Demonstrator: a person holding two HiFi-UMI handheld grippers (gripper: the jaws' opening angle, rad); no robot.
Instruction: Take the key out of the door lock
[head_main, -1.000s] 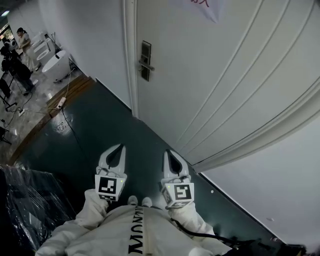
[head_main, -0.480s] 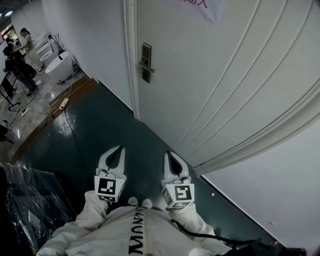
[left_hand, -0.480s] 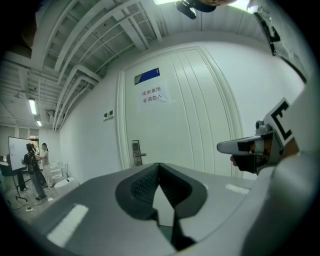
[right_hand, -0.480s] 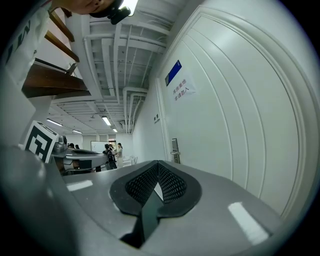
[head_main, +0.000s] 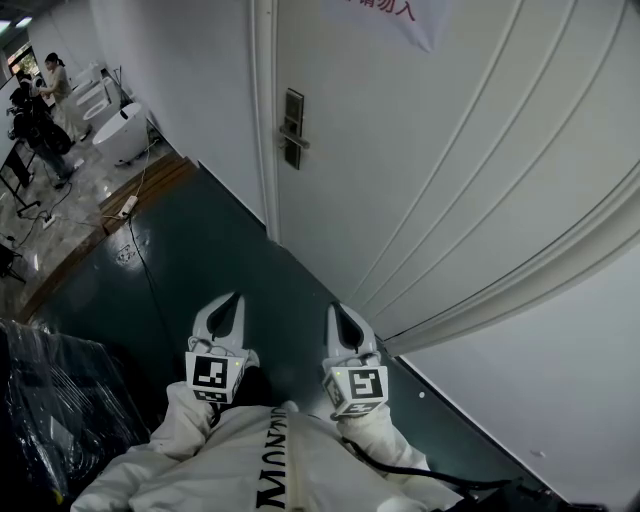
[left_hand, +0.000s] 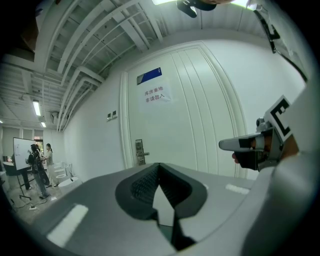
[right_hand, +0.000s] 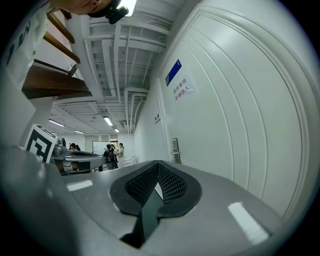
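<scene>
The white door (head_main: 430, 150) carries a dark lock plate with a lever handle (head_main: 292, 128) at its left edge, far ahead of both grippers. The same lock plate (left_hand: 139, 151) is small in the left gripper view and also small in the right gripper view (right_hand: 175, 149). A key is too small to make out. My left gripper (head_main: 238, 297) and right gripper (head_main: 334, 306) hang side by side low over the dark green floor, both shut with nothing in them. Their pads meet in the left gripper view (left_hand: 159, 165) and in the right gripper view (right_hand: 158, 163).
A paper sign (head_main: 385, 12) hangs high on the door. At the far left stand people (head_main: 35, 120) beside white tubs (head_main: 118, 130), with a cable (head_main: 135, 235) trailing over the floor. A dark bundle wrapped in plastic (head_main: 60, 420) lies at my lower left.
Both grippers stay shut and side by side. The view has drifted slightly, and the shoe tips below the grippers have gone out of sight.
</scene>
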